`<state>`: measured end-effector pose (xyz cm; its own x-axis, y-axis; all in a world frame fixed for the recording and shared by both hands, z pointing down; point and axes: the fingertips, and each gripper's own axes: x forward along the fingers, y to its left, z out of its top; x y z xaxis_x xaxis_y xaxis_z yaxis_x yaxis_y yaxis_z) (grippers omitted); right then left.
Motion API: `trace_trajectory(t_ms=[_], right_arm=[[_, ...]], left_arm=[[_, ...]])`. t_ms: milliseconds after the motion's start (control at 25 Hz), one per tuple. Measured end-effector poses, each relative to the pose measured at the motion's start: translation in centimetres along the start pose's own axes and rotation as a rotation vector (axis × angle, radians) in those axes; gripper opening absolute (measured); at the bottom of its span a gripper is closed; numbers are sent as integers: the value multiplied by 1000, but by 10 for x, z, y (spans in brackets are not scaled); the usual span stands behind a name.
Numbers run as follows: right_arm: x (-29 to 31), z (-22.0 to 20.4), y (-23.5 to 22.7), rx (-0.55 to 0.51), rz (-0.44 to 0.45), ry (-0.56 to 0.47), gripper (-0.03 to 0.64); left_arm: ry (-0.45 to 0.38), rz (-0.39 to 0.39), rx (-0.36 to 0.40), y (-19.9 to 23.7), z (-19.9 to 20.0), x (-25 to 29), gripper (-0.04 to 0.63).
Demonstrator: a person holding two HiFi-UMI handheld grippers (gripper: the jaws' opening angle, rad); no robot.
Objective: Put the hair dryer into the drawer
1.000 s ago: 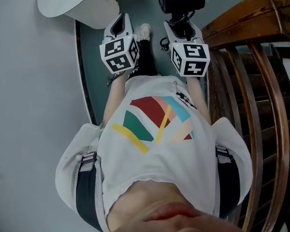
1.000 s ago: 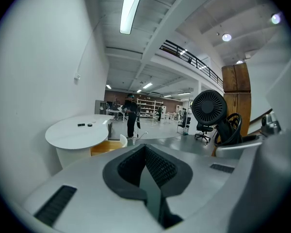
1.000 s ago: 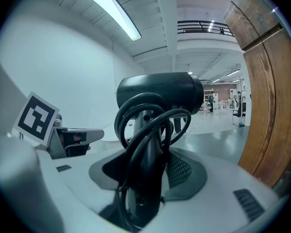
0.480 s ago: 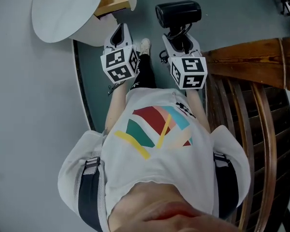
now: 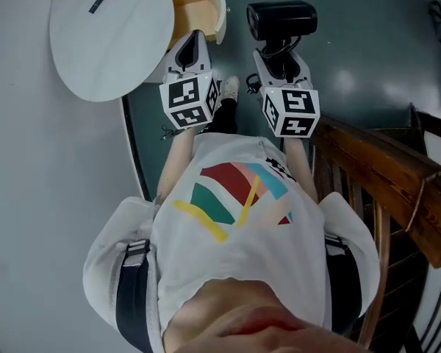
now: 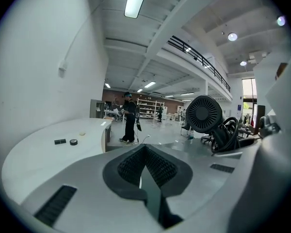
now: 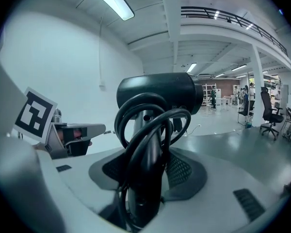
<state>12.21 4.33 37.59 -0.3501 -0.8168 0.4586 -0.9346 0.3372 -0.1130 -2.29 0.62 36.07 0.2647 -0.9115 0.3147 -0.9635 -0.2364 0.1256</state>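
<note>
The black hair dryer stands upright in my right gripper, whose jaws are shut on its handle and the cord coiled round it. From the left gripper view the hair dryer shows its rear grille at the right. My left gripper is shut with nothing in it, its black pads meeting. It hovers just below the open drawer, whose pale wooden inside sticks out from under the round white table. The hair dryer hangs over the floor to the right of the drawer.
A dark wooden chair stands close at the right. Two small dark items lie on the table top. My own shoe shows between the grippers. A person stands far off in the hall.
Both grippers have travelled forward together with the hair dryer. The table and the open drawer have come into fuller view and nearer the left gripper. The wooden chair has slid away to the lower right.
</note>
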Motion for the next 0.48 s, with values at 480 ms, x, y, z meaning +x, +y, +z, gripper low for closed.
trace_trajectory(t_ms=[480], right_arm=[[125,72,-7,-1,34,18,213]], left_arm=[[-4,57,-50,82,44,111,15]])
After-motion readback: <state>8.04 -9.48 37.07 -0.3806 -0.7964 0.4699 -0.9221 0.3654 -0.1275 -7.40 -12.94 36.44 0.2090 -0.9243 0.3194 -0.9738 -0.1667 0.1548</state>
